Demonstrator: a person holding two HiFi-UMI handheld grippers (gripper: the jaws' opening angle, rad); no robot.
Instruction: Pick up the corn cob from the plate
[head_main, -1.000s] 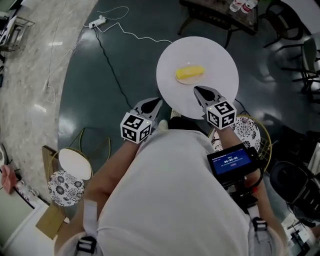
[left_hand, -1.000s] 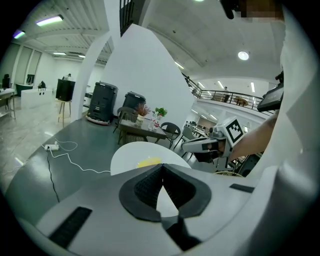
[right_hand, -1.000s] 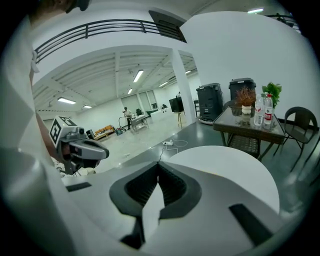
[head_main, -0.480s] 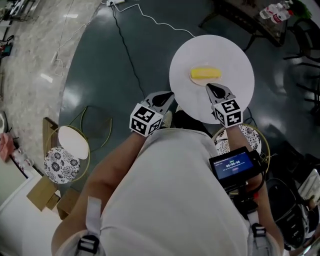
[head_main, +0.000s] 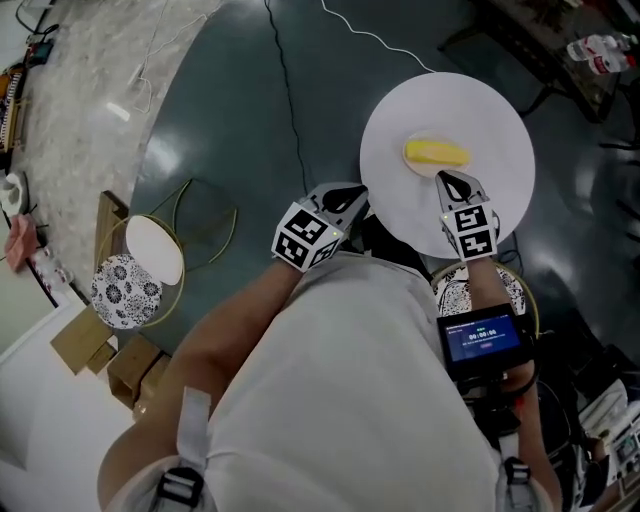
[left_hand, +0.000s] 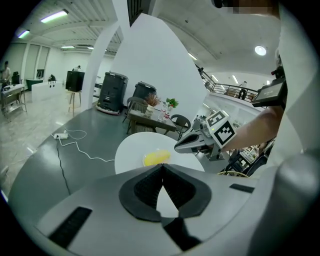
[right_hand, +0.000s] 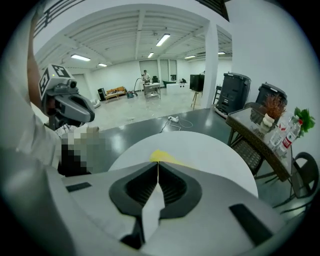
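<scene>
The yellow corn cob (head_main: 437, 154) lies on a pale plate (head_main: 415, 139) that hardly stands out from the round white table (head_main: 400, 200). My right gripper (head_main: 449, 177) is shut and empty, with its tips just short of the cob's near side. In the right gripper view the corn cob (right_hand: 161, 155) peeks out right beyond the closed tips (right_hand: 158, 164). My left gripper (head_main: 354, 193) is shut too, at the table's left edge, apart from the cob. Its own view shows the corn cob (left_hand: 156, 158) farther off and the right gripper (left_hand: 186, 146) beside it.
Two round stools (head_main: 125, 290) and cardboard boxes (head_main: 108, 360) stand on the floor at the left. A white cable (head_main: 380, 40) runs across the dark floor. A side table with bottles (head_main: 598, 50) is at the top right. A patterned stool (head_main: 452, 297) sits under my right arm.
My right gripper has sunk and closed in on the cob's near side, rolling a little. The left gripper has stayed at the table's edge. The head view has shifted.
</scene>
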